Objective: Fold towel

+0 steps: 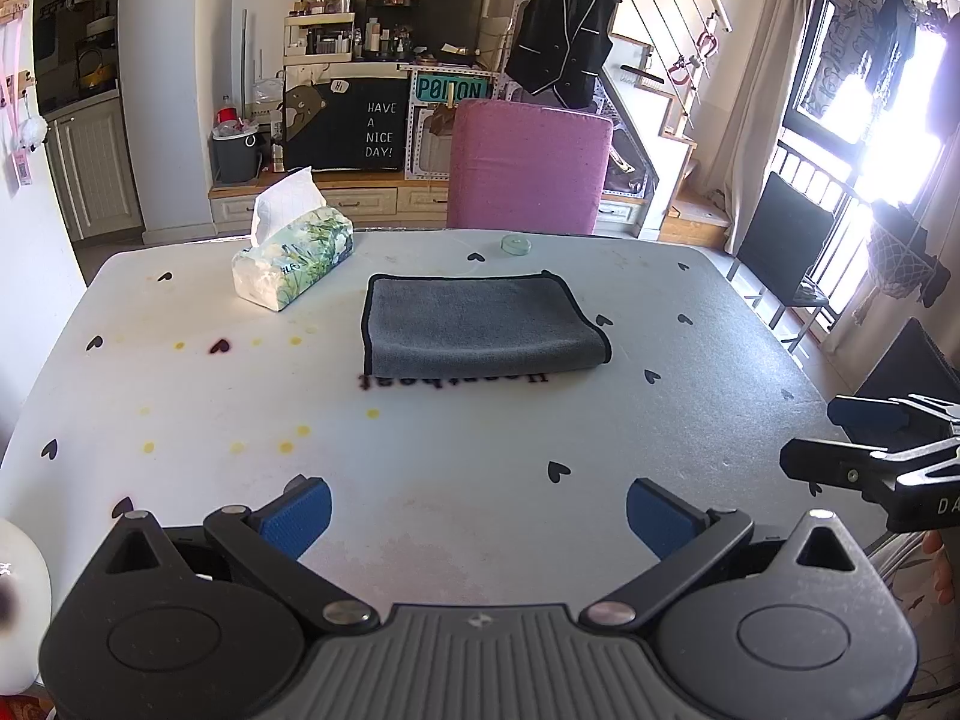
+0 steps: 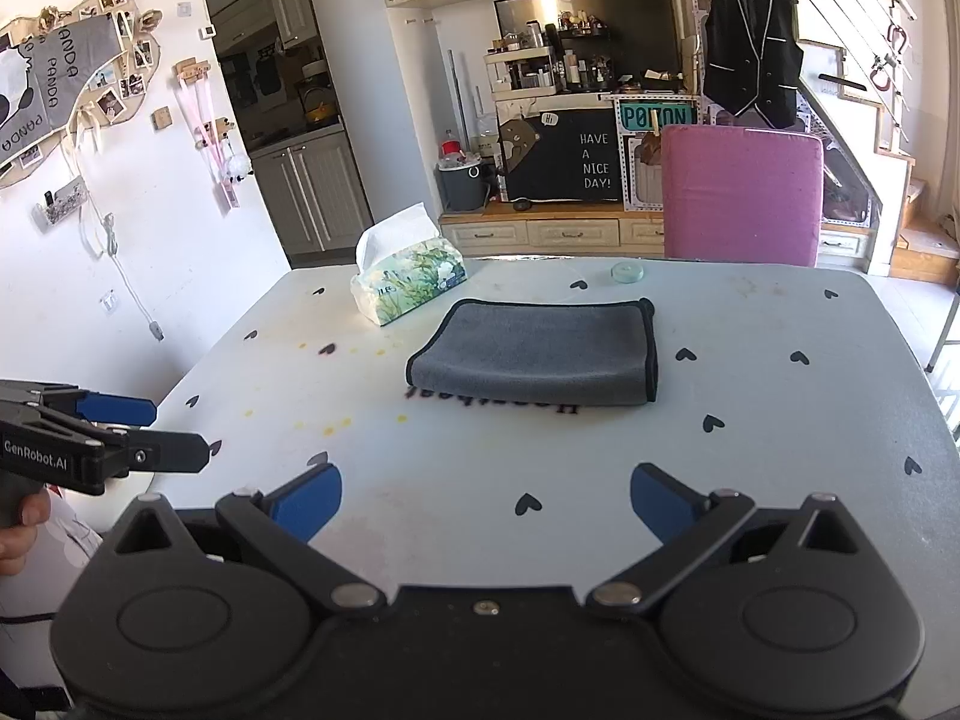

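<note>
Sunlit and cluttered, the room sits behind a pale bench (image 1: 180, 396) printed with small black hearts, and on it the grey towel (image 1: 480, 324) lies near the middle, doubled over with its rounded fold toward me and its dark-bound edges stacked at the far side. I hold my left gripper (image 1: 477, 519) and right gripper (image 2: 486, 507) low over the near edge, both with jaws spread wide and gripping nothing, well back from the cloth; I judge this a resting stance, either before another fold or with the folding done. A tissue pack (image 1: 294, 258) stands beside the towel's far left corner, close enough to catch a swung edge. A small round green dish (image 1: 516, 244) sits beyond, and a pink chair (image 1: 528, 165) backs the far rim
</note>
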{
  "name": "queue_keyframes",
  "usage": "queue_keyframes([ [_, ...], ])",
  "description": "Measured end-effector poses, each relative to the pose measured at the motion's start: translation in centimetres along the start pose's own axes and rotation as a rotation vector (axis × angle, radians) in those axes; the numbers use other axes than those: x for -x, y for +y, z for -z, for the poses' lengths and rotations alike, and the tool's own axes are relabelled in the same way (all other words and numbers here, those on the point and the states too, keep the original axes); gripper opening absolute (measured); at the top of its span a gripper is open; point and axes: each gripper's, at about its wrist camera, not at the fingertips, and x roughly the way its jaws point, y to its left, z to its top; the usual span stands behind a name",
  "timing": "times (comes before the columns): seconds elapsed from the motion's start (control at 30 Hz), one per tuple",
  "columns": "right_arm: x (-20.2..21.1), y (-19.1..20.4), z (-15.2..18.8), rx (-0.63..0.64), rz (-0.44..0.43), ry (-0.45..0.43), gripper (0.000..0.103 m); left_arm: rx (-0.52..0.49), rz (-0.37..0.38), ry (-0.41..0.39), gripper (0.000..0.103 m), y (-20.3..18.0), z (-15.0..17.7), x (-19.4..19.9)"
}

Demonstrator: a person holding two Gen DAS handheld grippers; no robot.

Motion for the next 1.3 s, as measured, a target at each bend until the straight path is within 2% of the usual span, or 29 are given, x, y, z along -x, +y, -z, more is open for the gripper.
queue_keyframes([
  [1.3,-0.39,0.03,0.2,0.003,0.0,0.005,0.103,0.007,0.0,0.001,0.103,0.39,-0.02,0.04],
])
